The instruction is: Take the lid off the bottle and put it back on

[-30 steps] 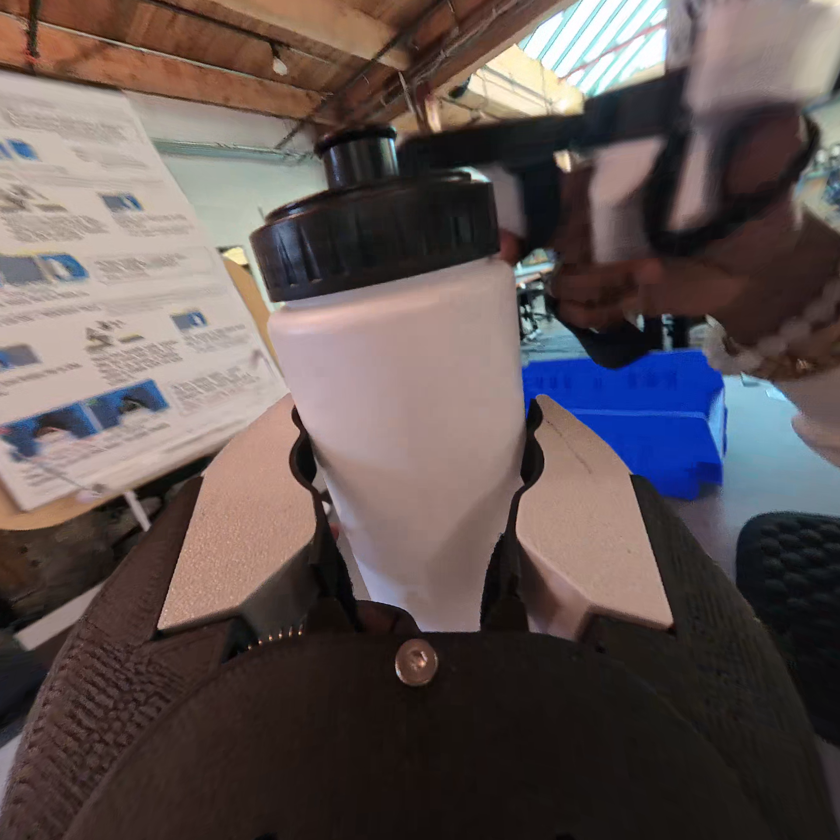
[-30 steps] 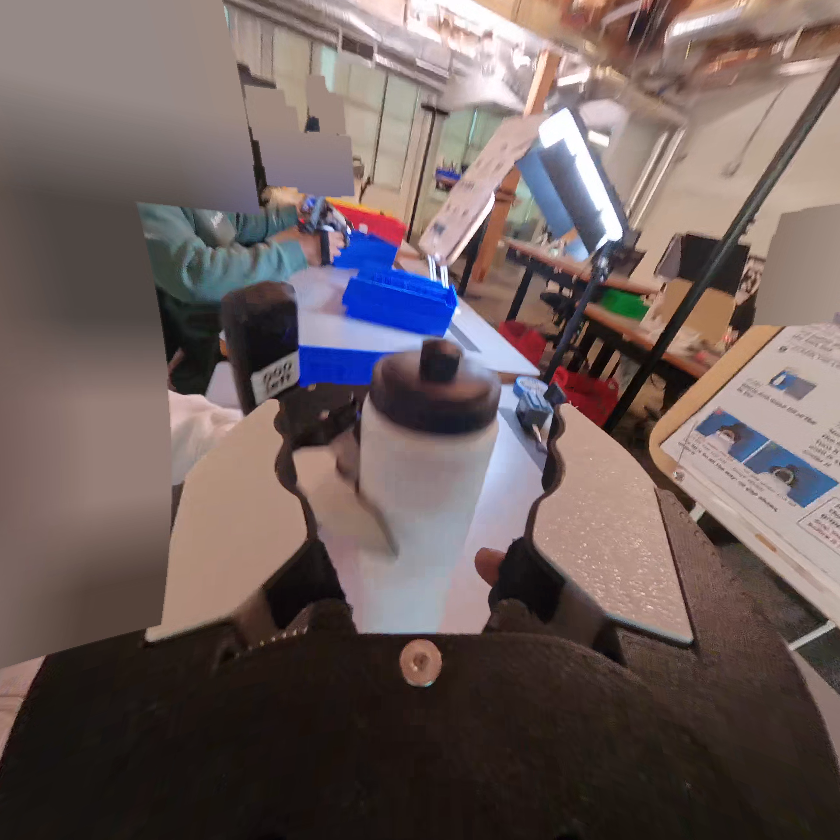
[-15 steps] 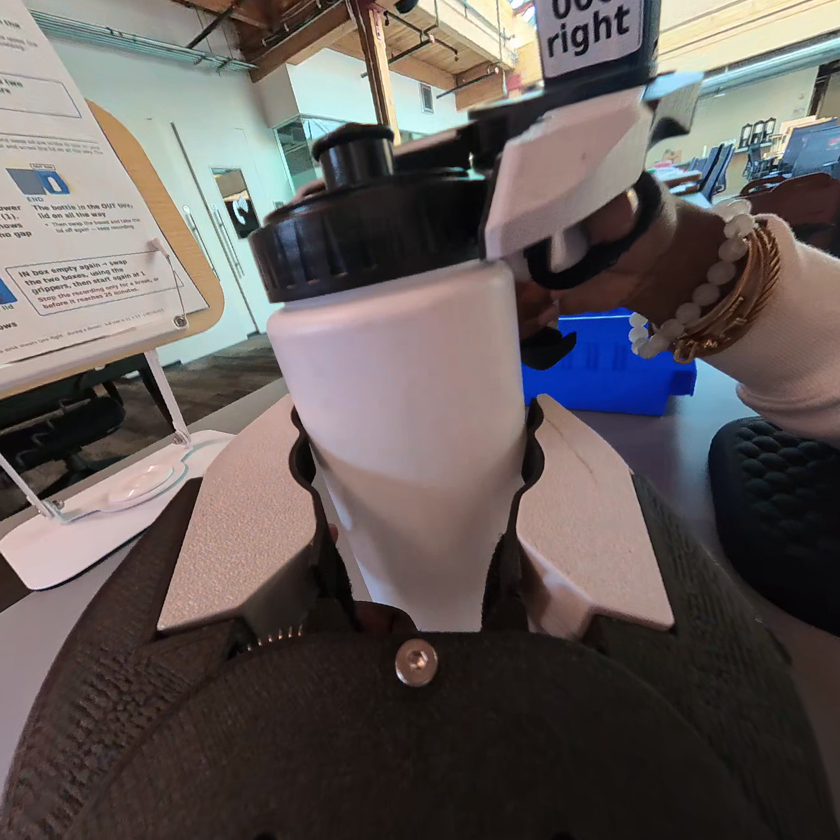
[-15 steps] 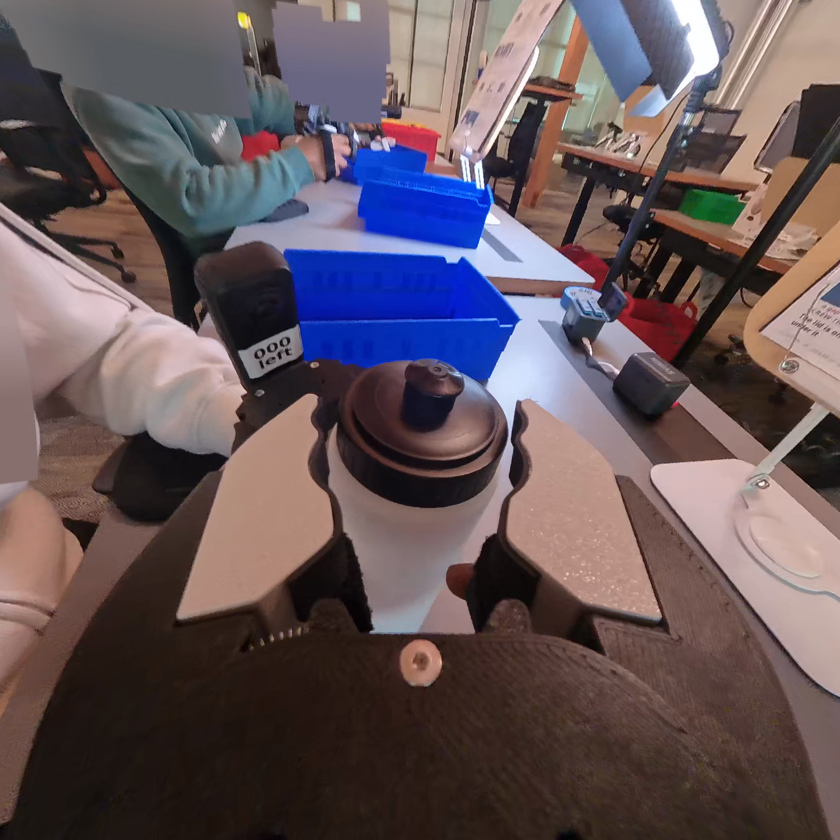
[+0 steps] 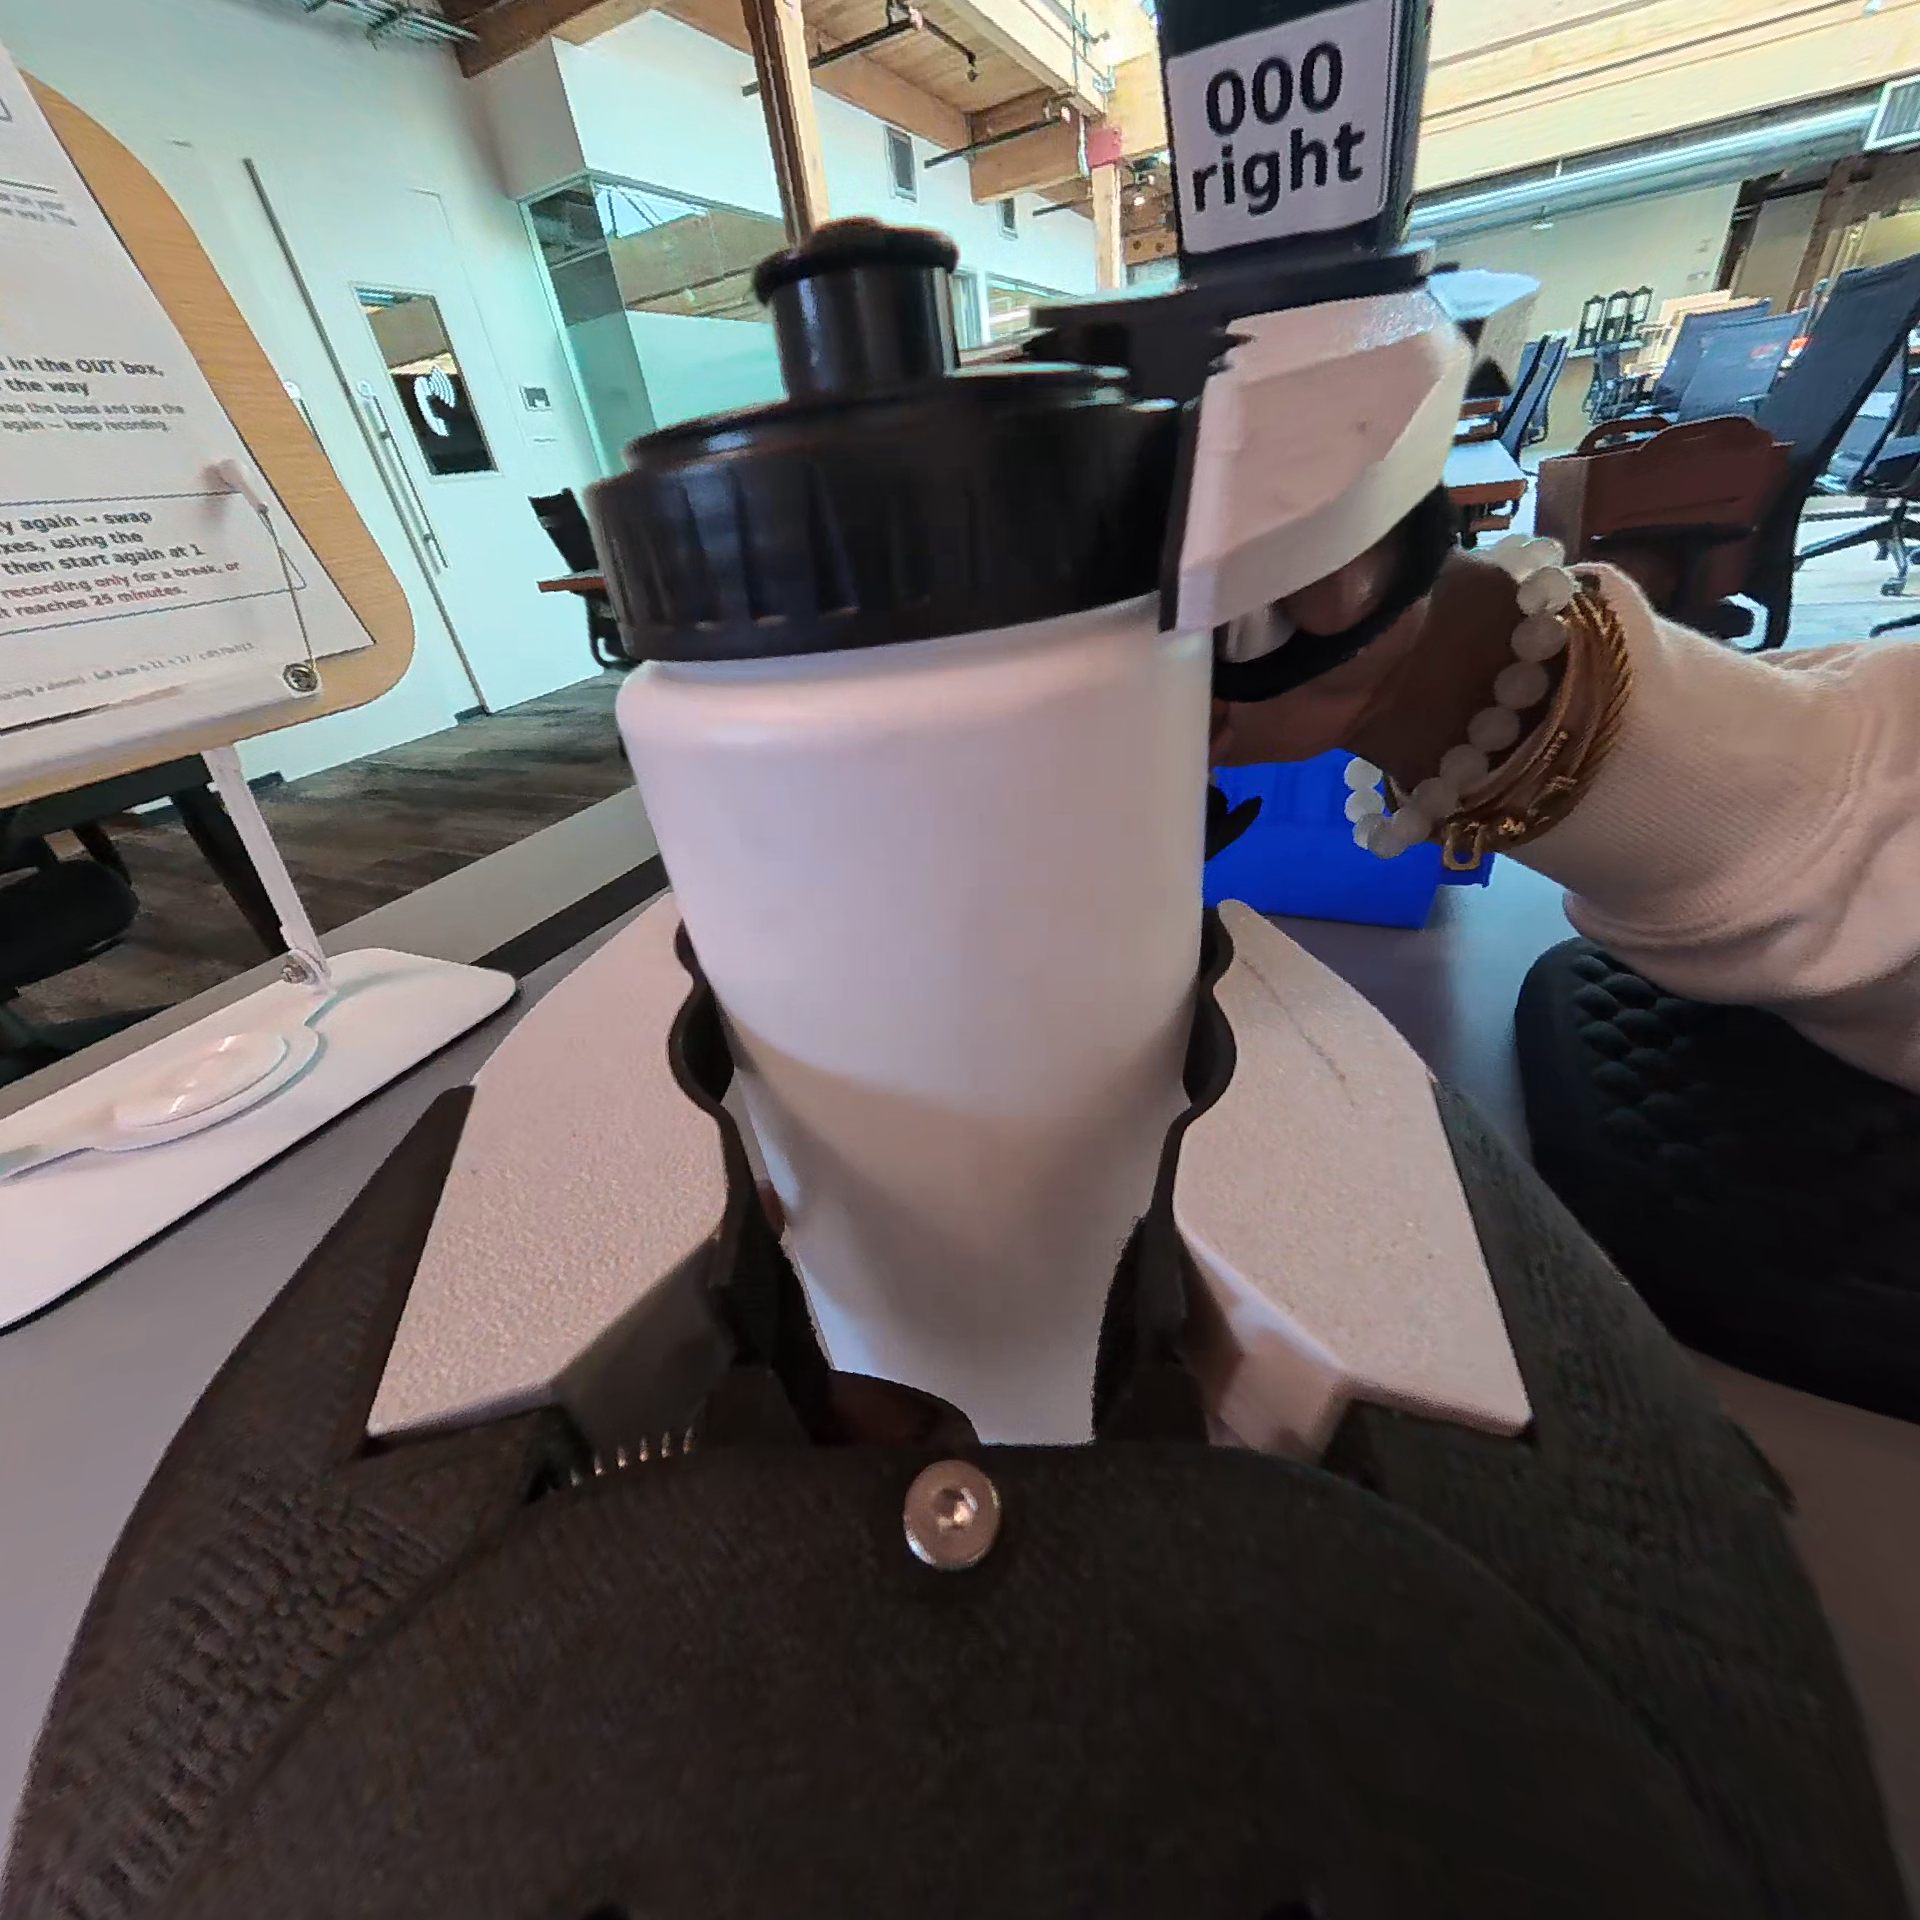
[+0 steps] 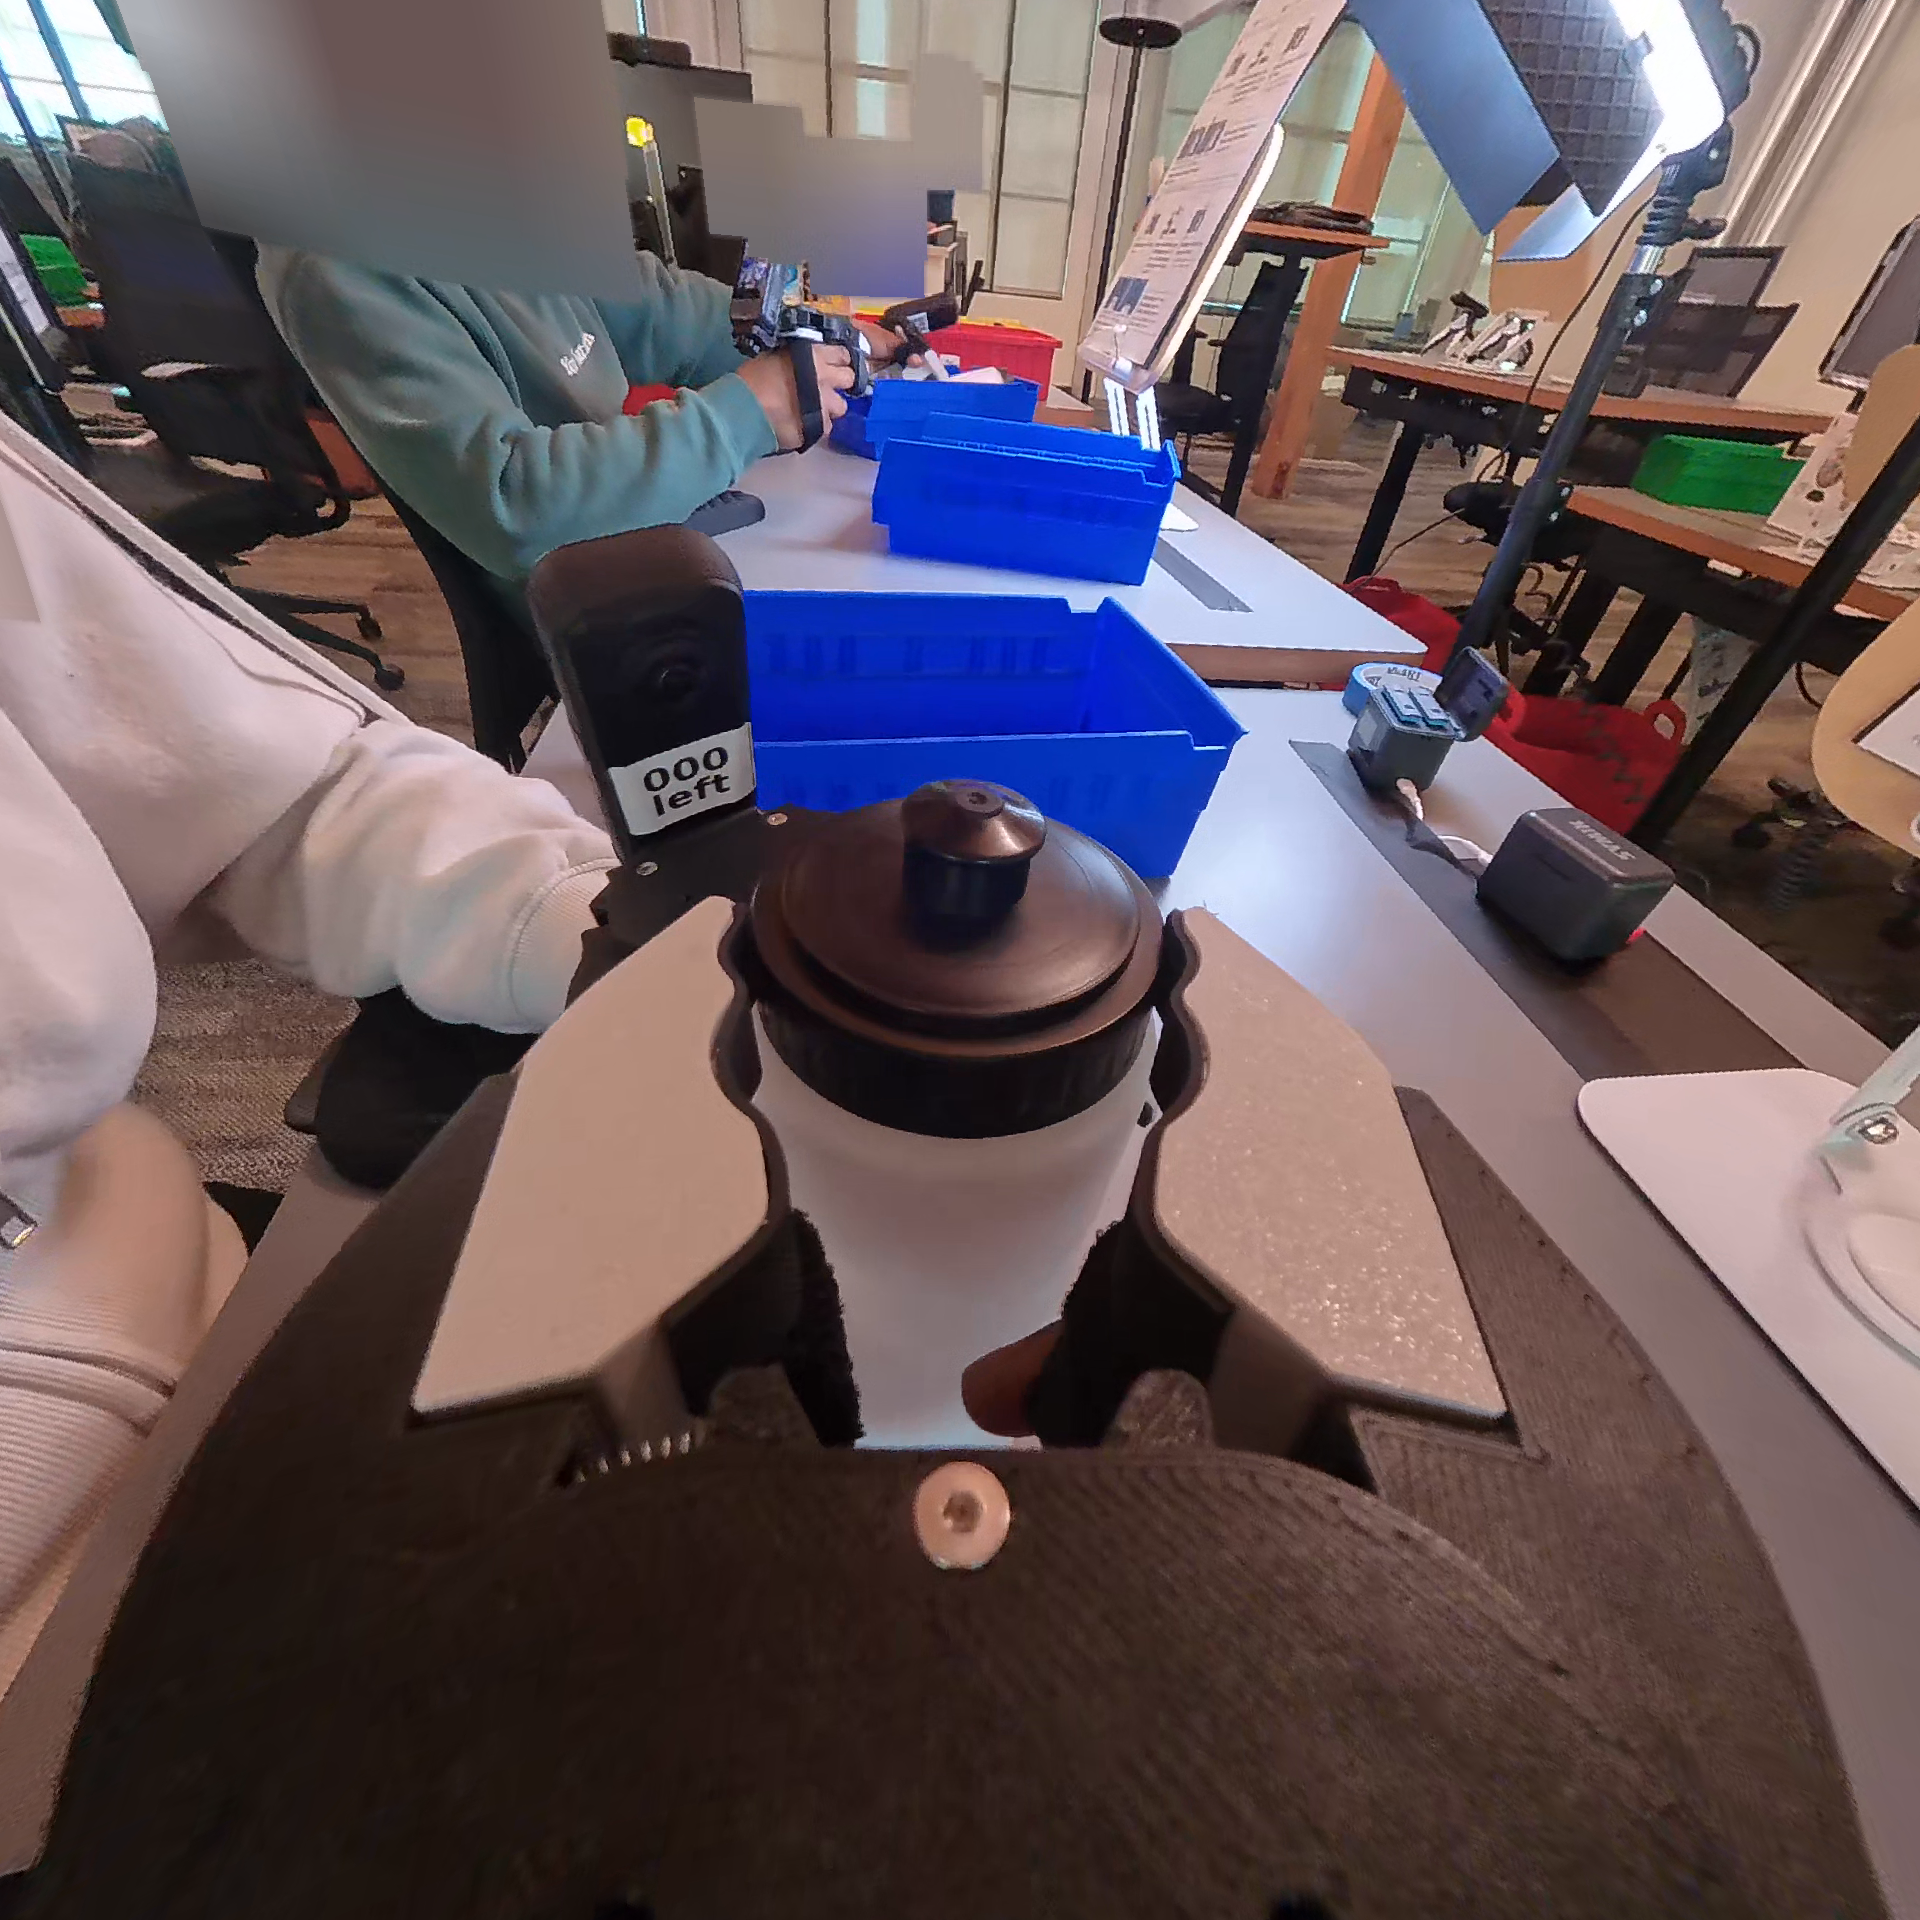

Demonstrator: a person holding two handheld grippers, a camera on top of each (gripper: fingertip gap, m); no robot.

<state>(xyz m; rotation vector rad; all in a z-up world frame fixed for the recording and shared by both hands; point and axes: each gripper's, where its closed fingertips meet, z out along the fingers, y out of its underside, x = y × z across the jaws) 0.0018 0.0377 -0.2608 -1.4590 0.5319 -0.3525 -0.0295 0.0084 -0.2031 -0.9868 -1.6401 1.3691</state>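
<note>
White plastic bottle held upright, body clamped by left tongs; ribbed black screw lid, seated atop bottle, pinched by right tongs.

The right tongs close on the black lid of the white squeeze bottle. Behind the bottle, a blue bin sits on the grey worktop; a dark case lies right.

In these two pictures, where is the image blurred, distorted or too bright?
Left wrist view: the white bottle and its black lid are slightly soft; straight lines bend from the wide-angle lens. Right wrist view: the lid is sharp; the lamp panel at top right glares.
</note>
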